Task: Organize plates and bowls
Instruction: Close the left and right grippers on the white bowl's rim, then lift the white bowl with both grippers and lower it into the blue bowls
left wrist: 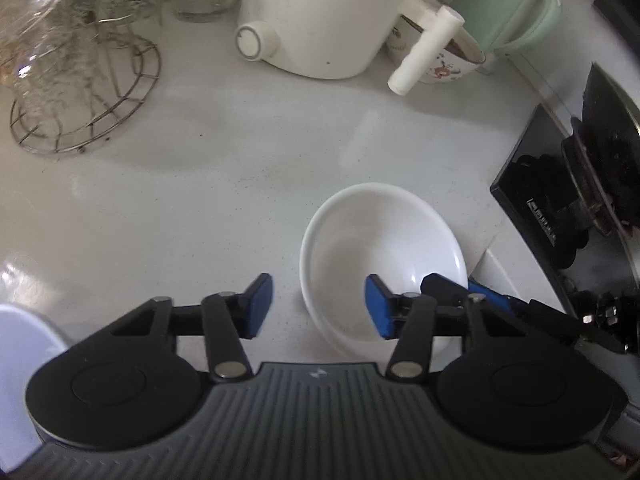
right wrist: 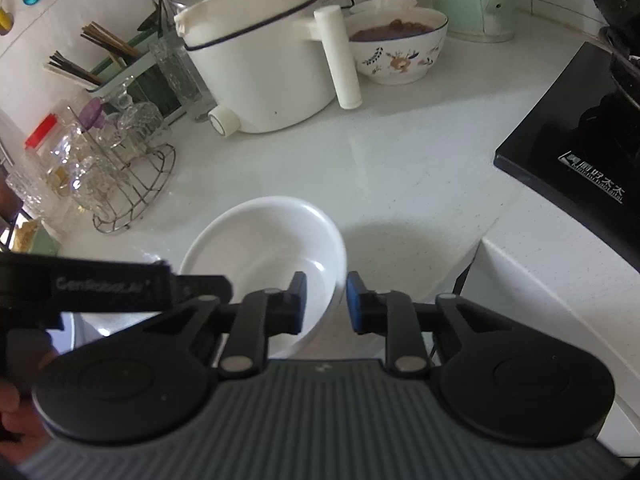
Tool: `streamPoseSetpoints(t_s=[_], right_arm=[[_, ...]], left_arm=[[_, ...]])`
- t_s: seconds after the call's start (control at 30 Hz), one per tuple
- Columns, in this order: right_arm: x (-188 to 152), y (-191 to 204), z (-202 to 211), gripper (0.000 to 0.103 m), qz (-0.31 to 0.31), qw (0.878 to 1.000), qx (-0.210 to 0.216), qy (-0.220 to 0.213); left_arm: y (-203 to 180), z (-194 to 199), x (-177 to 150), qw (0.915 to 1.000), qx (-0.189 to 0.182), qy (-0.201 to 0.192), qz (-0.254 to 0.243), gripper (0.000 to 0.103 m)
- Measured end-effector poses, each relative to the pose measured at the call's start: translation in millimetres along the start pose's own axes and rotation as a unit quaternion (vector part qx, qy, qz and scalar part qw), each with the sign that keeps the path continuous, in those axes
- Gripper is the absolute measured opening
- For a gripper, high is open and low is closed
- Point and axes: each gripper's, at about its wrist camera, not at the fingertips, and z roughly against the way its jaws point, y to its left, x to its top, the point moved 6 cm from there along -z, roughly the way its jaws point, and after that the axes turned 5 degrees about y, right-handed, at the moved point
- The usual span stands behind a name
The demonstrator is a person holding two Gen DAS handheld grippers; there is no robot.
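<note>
- White bowl point(right wrist: 264, 256) is sitting on the pale speckled table point(right wrist: 400, 168), near the black stove point(right wrist: 568, 148).
- Right hand-held gripper point(right wrist: 325, 303) is straddling the bowl's near rim, one pad inside and one outside; can't tell if they're pressing yet.
- Left hand-held gripper point(left wrist: 319, 306) is hanging open over the bowl's left edge, gripping nothing.
</note>
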Motion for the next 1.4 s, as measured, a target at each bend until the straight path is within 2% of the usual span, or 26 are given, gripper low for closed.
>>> streamPoseSetpoints(t_s=[0.03, 0.07, 0.1, 0.2, 0.27, 0.47, 0.57, 0.83, 1.03, 1.2, 1.4], right_arm=[[0, -1, -2, 0.021, -0.004, 1.000, 0.001, 0.003], [-1, -1, -3, 0.020, -0.009, 1.000, 0.005, 0.005], [-1, -2, -3, 0.020, -0.010, 1.000, 0.006, 0.006], [-2, -3, -3, 0.020, -0.011, 1.000, 0.009, 0.004], [-2, -5, -2, 0.017, -0.012, 1.000, 0.010, 0.004], [-4, -12, -1, 0.015, -0.024, 0.999, 0.019, 0.010], [-4, -14, 3, 0.015, -0.030, 0.999, 0.026, 0.013], [0, -13, 13, 0.015, -0.034, 0.999, 0.042, 0.009], [5, -5, 34, 0.015, -0.039, 0.997, 0.059, -0.001], [8, 3, 53, 0.016, -0.032, 0.997, 0.064, -0.012], [14, 14, 76, 0.016, -0.033, 0.996, 0.082, -0.025]], left_arm=[[-1, -2, 1, 1.0000, 0.006, 0.002, 0.000, 0.043], [-2, -3, 2, 1.0000, 0.003, 0.002, 0.001, 0.031], [-3, -3, 4, 1.0000, -0.004, 0.002, 0.002, 0.024], [-4, -1, 6, 1.0000, 0.005, -0.007, -0.004, 0.014], [-4, -1, 7, 0.9998, 0.010, -0.011, -0.009, 0.011], [-6, 1, 3, 0.9999, 0.002, -0.010, -0.006, 0.010], [-6, 9, 2, 0.9999, -0.010, -0.012, 0.004, 0.010], [-10, 28, -3, 0.9997, -0.014, -0.017, 0.013, 0.010], [-11, 53, -6, 0.9990, -0.022, -0.025, 0.031, 0.010], [-18, 85, -8, 0.9986, -0.031, -0.043, 0.010, 0.011], [-12, 114, -11, 0.9976, -0.043, -0.048, 0.025, 0.011]])
